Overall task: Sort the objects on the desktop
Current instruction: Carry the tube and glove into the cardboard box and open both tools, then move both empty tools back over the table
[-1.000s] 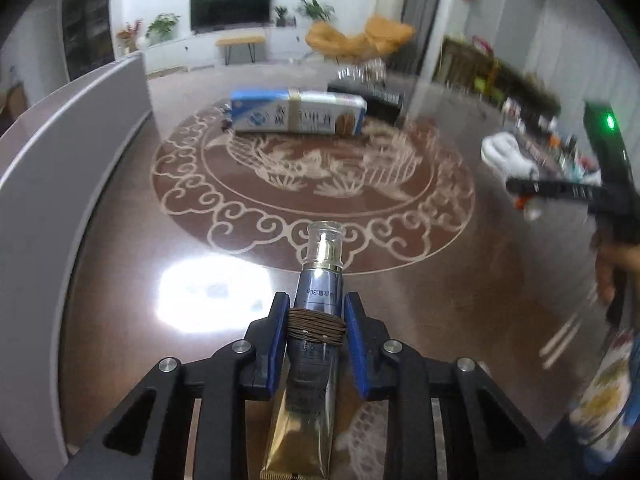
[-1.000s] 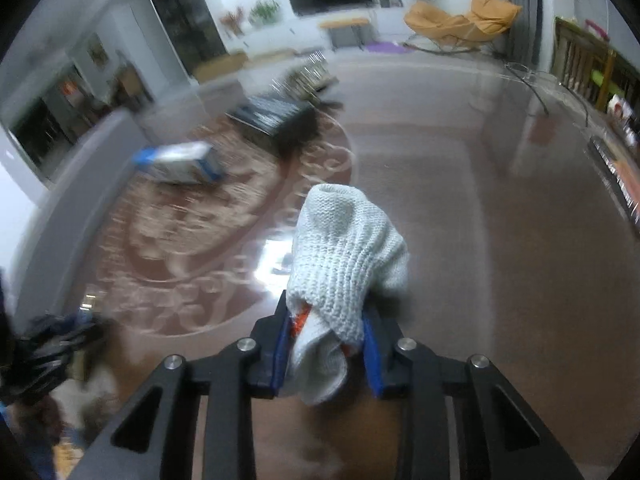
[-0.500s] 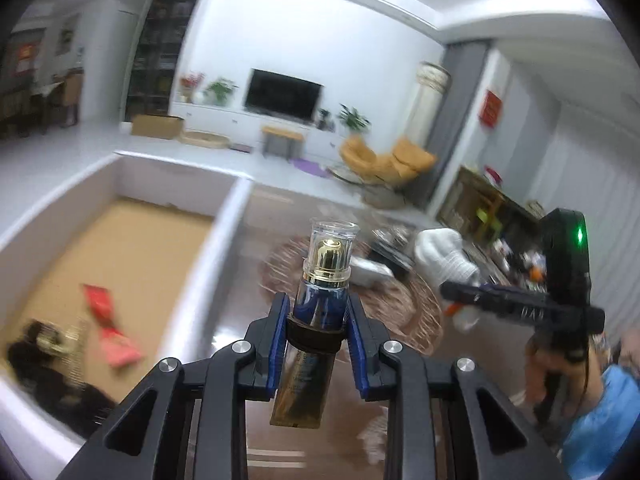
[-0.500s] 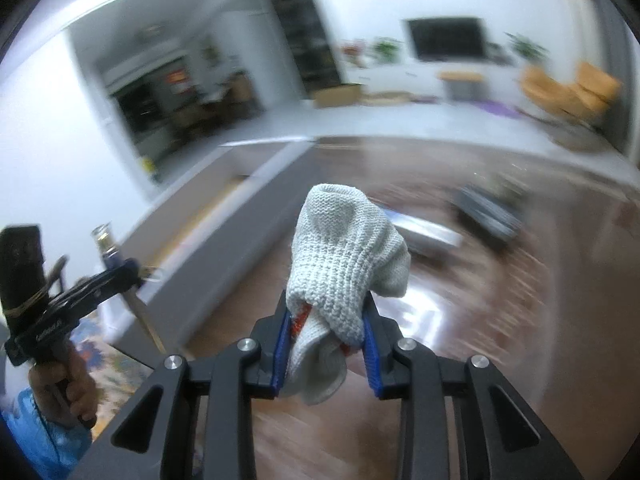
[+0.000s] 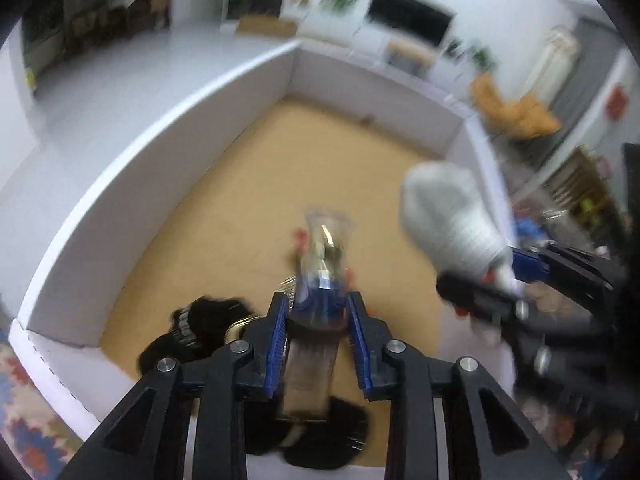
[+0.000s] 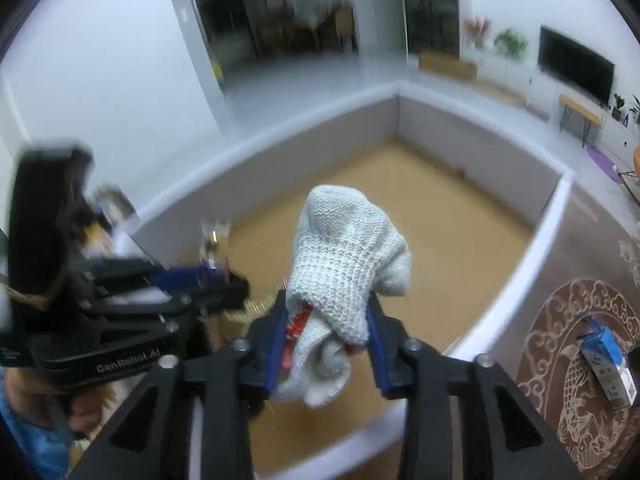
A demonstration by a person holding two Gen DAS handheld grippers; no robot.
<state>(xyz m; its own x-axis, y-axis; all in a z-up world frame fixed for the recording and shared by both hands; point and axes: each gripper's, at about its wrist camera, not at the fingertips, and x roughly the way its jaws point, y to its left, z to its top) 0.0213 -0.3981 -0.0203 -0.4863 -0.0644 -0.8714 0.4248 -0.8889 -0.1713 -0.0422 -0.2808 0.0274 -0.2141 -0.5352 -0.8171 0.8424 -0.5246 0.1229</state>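
Both grippers hung over the big white box [image 6: 532,240] with the brown floor. The left gripper [image 5: 320,312] had the little bottle [image 5: 326,248] between its blue pads, and its jaws were opening, so the grip looked to be letting go. At about two o'clock from it, the right gripper [image 6: 326,320] had the white knit glove [image 6: 344,264] between its jaws, which were opening too. The bottle looked hard, smooth and easy to break; its middle seemed the best hold. The glove looked soft and light, fine to pinch anywhere.
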